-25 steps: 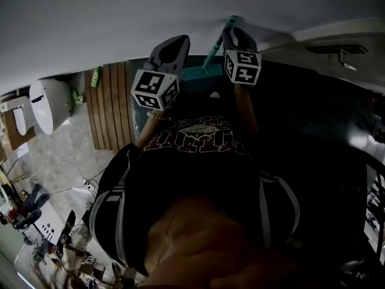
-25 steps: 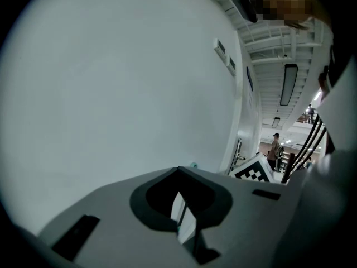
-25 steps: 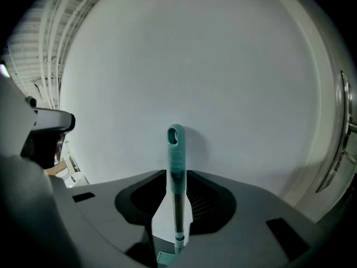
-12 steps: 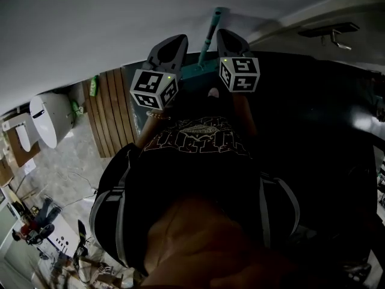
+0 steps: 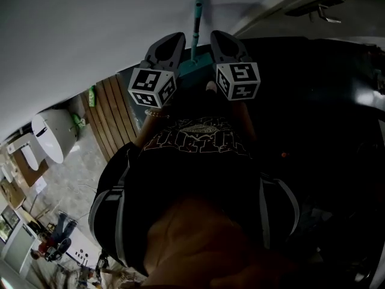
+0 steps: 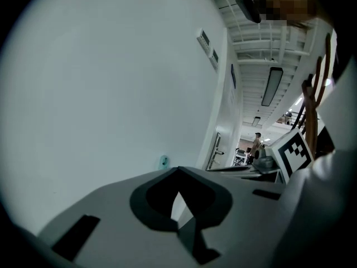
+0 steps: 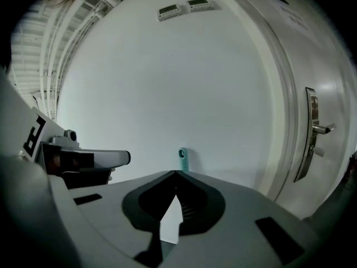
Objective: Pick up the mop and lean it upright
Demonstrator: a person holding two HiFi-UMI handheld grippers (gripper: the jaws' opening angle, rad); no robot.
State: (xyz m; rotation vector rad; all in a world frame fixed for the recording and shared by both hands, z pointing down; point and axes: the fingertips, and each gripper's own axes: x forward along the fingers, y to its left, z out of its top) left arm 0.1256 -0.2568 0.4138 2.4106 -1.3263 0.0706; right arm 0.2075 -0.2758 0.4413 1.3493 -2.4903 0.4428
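The mop leans upright against the white wall: its teal handle (image 5: 197, 20) rises from the teal head (image 5: 194, 68), between my two grippers in the head view. The handle's top end shows beyond the jaw tips in the right gripper view (image 7: 182, 159) and as a small teal spot in the left gripper view (image 6: 163, 162). My left gripper (image 5: 174, 40) is shut with nothing in it, left of the handle. My right gripper (image 5: 215, 37) is also shut and empty, just right of the handle and apart from it.
A white door with a metal lever handle (image 7: 315, 128) stands right of the mop. Wooden floor slats (image 5: 111, 110) and a white toilet (image 5: 51, 134) lie to the left. A person (image 6: 256, 144) stands far off down the hall.
The mop handle was close beside the right gripper; now it stands free between both grippers. The head view has swung, sliding the room leftward.
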